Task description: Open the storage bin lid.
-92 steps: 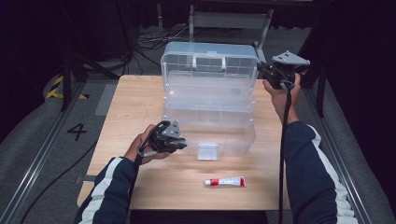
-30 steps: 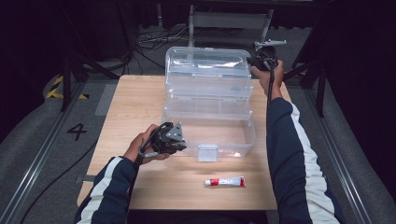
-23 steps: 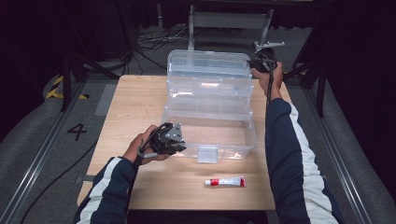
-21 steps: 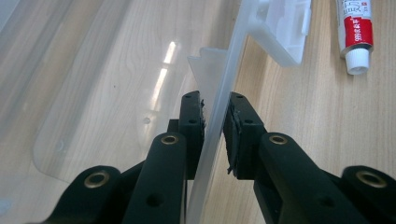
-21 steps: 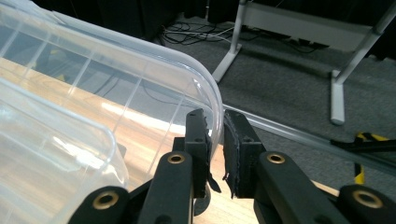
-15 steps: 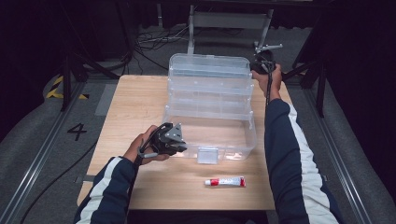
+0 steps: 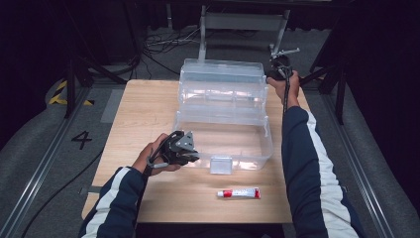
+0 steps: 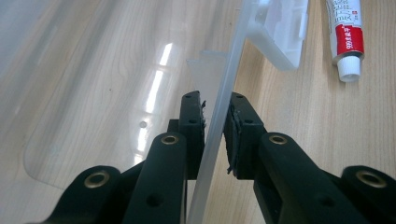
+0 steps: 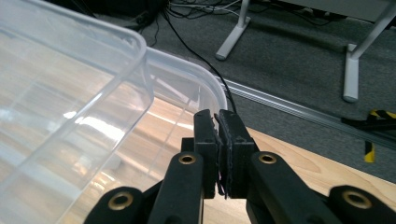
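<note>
Clear plastic box [image 7: 223, 141]: on the wooden table [image 7: 148, 109], lid [image 7: 221, 82] laid fully back behind it.

Nearest item: a red-and-white tube [image 7: 238, 193], lying on the table in front of the box, just right of the left tongs [image 7: 190, 157].

Left tongs: pinching the box's front wall, one jaw inside and one outside, the thin wall clamped between the pads; the box's latch tab [image 8: 279, 32] hangs just beyond them. This hand has not shifted over the last seconds; it steadies the box.

Right tongs [image 7: 275, 69]: at the far right corner of the lid, jaws pressed together just beside the rim [image 9: 212, 86]; nothing visible between the pads.

Change: three seconds ago the lid stood upright; it has since swung down and back, the right tongs following it. Judgement: the box now stands open, ready to take the tube.
</note>
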The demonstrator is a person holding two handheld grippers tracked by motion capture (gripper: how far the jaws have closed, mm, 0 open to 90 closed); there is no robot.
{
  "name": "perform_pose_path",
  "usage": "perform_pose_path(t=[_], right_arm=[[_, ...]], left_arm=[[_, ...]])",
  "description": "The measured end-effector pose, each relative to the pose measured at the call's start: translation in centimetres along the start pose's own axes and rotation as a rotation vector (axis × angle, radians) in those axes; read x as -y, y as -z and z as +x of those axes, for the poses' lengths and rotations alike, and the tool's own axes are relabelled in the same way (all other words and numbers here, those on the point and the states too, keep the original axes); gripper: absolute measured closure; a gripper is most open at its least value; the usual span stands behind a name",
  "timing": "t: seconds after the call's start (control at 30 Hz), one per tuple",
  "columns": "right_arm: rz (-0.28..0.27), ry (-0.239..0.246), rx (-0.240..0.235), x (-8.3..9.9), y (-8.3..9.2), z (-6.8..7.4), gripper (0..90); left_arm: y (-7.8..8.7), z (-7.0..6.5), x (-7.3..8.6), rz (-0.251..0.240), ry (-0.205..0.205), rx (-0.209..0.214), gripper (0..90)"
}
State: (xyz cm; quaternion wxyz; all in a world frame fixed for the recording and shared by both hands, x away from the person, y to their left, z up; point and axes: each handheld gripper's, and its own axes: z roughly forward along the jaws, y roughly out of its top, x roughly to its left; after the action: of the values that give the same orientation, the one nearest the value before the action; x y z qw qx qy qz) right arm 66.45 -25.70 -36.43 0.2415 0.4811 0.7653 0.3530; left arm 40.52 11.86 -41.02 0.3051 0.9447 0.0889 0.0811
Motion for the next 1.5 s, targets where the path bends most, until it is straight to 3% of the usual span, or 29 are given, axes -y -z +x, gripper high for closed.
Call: perform_pose_path(t=[0.23, 0.37, 0.7, 1.03, 1.27, 1.33, 1.5], right_arm=[[-0.027, 0.011, 0.004, -0.1, 1.1, 0.0, 86.7], [-0.038, 0.036, -0.001, -0.2, 2.2, 0.4, 86.1], [-0.075, 0.108, -0.022, 0.3, 5.8, 1.7, 86.9], [-0.117, 0.175, -0.085, 2.2, 9.7, 3.4, 86.6], [-0.128, 0.212, -0.100, 3.4, 12.3, 4.1, 86.1], [-0.149, 0.227, -0.126, 4.1, 13.7, 4.5, 86.3], [-0.157, 0.262, -0.153, 5.5, 15.3, 5.2, 86.4]], left_arm=[[-0.1, -0.1, -0.2, 0.001, 0.000, -0.005, 78.6], [-0.3, -0.1, -0.4, 0.000, 0.018, -0.005, 78.5], [-0.4, -0.2, -0.5, 0.005, 0.010, -0.009, 78.6], [-0.4, -0.4, -0.6, 0.013, 0.016, -0.023, 77.8], [-0.5, -0.6, -0.7, 0.021, 0.011, -0.032, 77.5], [-0.5, -0.6, -0.7, 0.020, 0.010, -0.034, 77.5], [-0.5, -0.6, -0.7, 0.021, 0.010, -0.037, 77.4]])
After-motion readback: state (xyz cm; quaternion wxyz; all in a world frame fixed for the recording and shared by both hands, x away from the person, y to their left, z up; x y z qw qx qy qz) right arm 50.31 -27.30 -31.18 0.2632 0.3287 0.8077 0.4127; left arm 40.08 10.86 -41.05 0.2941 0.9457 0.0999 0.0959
